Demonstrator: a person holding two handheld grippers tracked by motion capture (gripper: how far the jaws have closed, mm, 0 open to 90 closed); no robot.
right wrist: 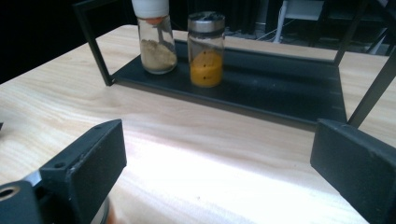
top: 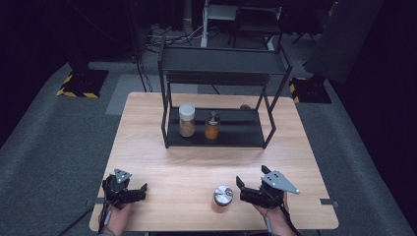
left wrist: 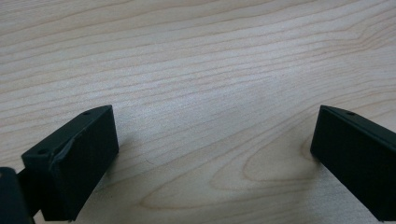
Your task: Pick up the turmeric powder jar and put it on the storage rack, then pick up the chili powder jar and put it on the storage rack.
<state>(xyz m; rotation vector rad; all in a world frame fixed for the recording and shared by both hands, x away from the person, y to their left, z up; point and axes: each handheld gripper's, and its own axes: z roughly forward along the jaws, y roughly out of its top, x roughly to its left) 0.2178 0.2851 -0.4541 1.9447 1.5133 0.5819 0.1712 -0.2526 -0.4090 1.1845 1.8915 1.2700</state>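
- Near the front edge of the wooden table (top: 162, 162), a silver-lidded jar (top: 223, 196) stands alone, just left of the right gripper (top: 240, 188).
- Right gripper's jaws gape wide and hold nothing; the jar sits just beside its left jaw, and whether they touch is hard to say from here.
- Over on the left, the left gripper (top: 142, 189) rests low by the table's near edge, jaws spread wide over bare wood in its own view, nothing between them.
- Up on the black rack (top: 216, 135), two jars are already parked on the lower shelf: the white-capped jar (right wrist: 154, 39) of pale powder and the orange spice jar (right wrist: 206, 49), side by side at the left.
- So it looks like two shelved, one to go: the front jar wants grasping and carrying to the free shelf space on the right.
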